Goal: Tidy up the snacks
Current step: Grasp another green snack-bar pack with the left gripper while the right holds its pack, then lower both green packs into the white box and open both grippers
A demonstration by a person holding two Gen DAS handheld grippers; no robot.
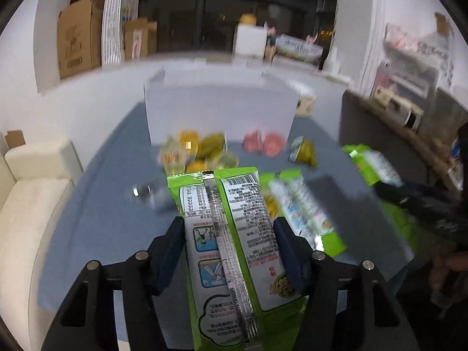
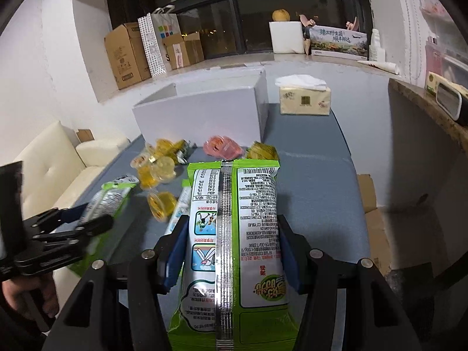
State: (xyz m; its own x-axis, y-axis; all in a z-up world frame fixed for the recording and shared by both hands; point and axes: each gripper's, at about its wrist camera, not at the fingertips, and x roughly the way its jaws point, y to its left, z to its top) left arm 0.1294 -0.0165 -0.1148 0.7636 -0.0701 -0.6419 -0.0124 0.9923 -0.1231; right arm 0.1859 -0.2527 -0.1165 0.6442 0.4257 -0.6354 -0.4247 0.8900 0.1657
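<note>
Tongs status: both loaded. Left gripper [image 1: 229, 234] clamps a green snack bag [image 1: 231, 248] between its blue pads [image 1: 172, 251], back side up, silver seam running straight down the middle, bag top sticking out ahead of the fingertips. Right gripper [image 2: 231, 234] holds a second green snack packet [image 2: 234, 234] the same way: pads on both long edges, seam centred, top edge past the tips.

Ahead of the left tongs, on the blue-grey table [image 1: 96, 204]: yellow jelly cups [image 1: 193, 149], blurred, then pink jelly cups [image 1: 264, 143] ahead-right, and the white box [image 1: 219, 114] beyond them. One more green packet [image 1: 304, 213] lies flat just right of the held bag. Right gripper shows at the far right of this view, carrying its packet off the table.

Ahead of the right tongs: pink cups [image 2: 222, 146] and a crinkled yellow-green wrapper [image 2: 261, 150] just past the packet's top, yellow cups [image 2: 159, 163] ahead-left, white box [image 2: 201, 111] behind, tissue pack [image 2: 304, 101] ahead-right beside the box. Left gripper [image 2: 84, 219] sits at the left edge, held level over the table's near-left corner, person's hand [image 2: 26, 295] partly visible under it.

Both tongs point at the box, tilted slightly down. Left view is motion-blurred.
</note>
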